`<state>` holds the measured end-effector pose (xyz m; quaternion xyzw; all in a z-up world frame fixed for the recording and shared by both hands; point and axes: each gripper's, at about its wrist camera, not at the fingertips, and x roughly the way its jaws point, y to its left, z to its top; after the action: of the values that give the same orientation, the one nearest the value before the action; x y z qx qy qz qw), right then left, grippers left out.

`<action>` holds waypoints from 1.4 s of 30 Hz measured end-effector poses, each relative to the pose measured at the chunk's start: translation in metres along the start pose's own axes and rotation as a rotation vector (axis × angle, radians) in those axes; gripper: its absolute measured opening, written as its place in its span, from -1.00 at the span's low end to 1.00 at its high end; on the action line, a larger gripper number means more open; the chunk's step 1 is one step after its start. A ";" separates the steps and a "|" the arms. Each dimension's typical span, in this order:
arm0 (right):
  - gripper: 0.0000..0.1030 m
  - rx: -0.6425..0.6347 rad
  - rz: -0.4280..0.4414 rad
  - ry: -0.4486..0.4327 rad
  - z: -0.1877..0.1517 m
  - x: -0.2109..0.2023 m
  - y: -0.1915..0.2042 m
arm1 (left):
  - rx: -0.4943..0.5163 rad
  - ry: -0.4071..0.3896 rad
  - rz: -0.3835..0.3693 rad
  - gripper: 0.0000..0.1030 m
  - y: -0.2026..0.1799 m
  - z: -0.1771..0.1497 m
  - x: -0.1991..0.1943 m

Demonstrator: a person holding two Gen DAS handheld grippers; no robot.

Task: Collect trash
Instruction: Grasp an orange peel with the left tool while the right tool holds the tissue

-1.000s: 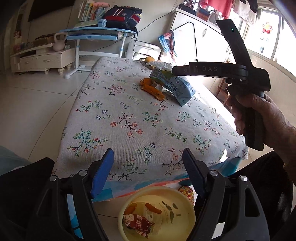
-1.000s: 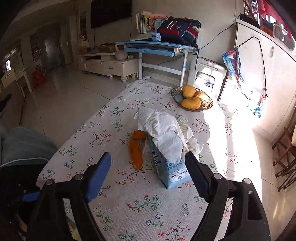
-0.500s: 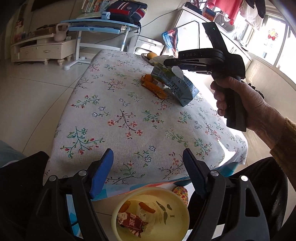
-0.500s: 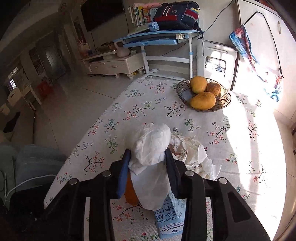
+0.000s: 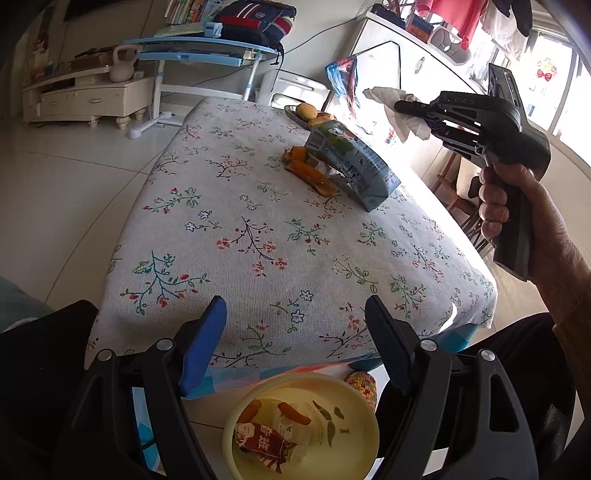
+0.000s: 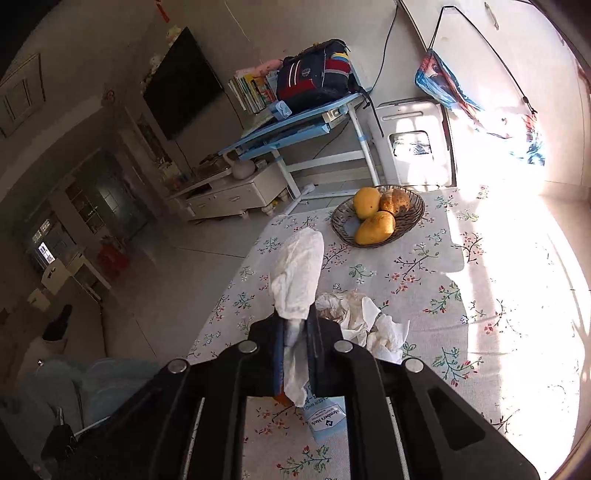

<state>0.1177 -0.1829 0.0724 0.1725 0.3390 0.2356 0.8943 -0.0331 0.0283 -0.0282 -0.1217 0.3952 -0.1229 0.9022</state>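
My right gripper [image 6: 296, 328] is shut on a crumpled white tissue [image 6: 297, 271] and holds it in the air above the table; it also shows in the left wrist view [image 5: 400, 107] with the tissue [image 5: 404, 120]. More crumpled tissues [image 6: 364, 321] lie on the flowered tablecloth beside a blue milk carton [image 5: 351, 162] and orange peels [image 5: 308, 173]. My left gripper [image 5: 295, 328] is open and empty at the table's near edge, above a yellow trash bowl [image 5: 332, 402] that holds wrappers and peel.
A wire basket [image 6: 413, 218] with mangoes stands at the far end of the table. A blue desk with a backpack [image 5: 255, 22], a white cabinet and a TV stand are behind. A chair stands to the right of the table.
My right gripper closed on the tissue lying on the carton and lifted it up and to the right. My left gripper stayed open near the bowl.
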 end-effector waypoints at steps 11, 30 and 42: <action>-0.79 0.113 0.066 -0.066 -0.015 -0.046 -0.014 | -0.098 0.005 0.018 0.44 -0.005 0.059 0.034; -0.78 0.133 0.116 -0.089 -0.010 -0.052 -0.026 | -0.058 0.142 0.231 0.20 -0.042 0.142 0.165; -0.77 0.124 0.114 -0.088 -0.013 -0.055 -0.022 | 0.057 0.159 0.158 -0.67 -0.036 0.128 0.148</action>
<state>0.0793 -0.2286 0.0821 0.2568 0.3027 0.2569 0.8812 0.1554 -0.0368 -0.0338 -0.0545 0.4701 -0.0718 0.8780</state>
